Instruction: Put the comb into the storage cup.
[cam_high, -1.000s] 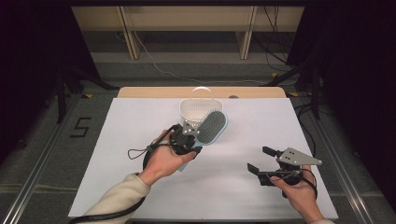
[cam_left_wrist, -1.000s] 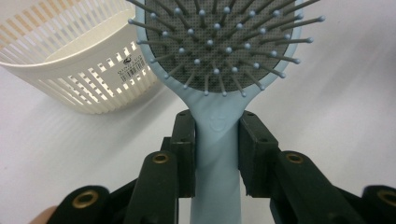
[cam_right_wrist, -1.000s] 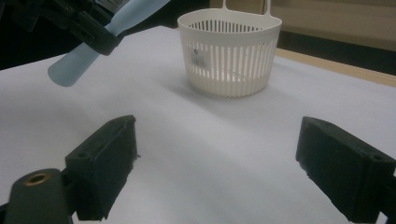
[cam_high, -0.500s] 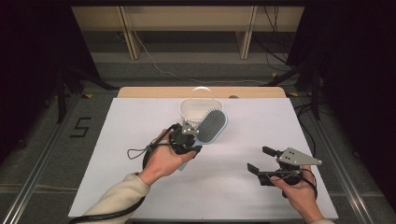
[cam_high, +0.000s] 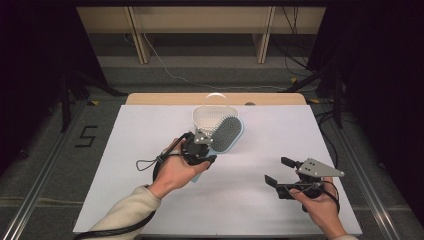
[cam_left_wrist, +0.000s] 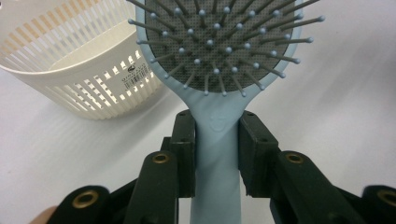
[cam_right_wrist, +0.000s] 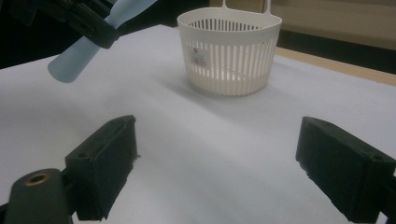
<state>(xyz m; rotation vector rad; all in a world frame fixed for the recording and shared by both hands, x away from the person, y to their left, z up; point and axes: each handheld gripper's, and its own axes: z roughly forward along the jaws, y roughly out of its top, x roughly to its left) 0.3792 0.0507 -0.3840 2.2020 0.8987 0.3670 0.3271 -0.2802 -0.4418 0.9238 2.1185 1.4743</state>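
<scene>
On white table (cam_high: 150, 150): pale-blue plastic hairbrush (cam_high: 227, 134) clamped by left gripper (cam_high: 202, 150) beside far white slotted basket (cam_high: 207, 117); right gripper (cam_high: 280, 172) spread, empty.

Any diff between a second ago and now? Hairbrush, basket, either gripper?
No visible change. The left gripper still has its fingers clamped on the handle of the blue hairbrush, held beside the white basket. The right gripper stays open and empty over the white table cover, in the same spot as before. The basket hasn't shifted.
</scene>
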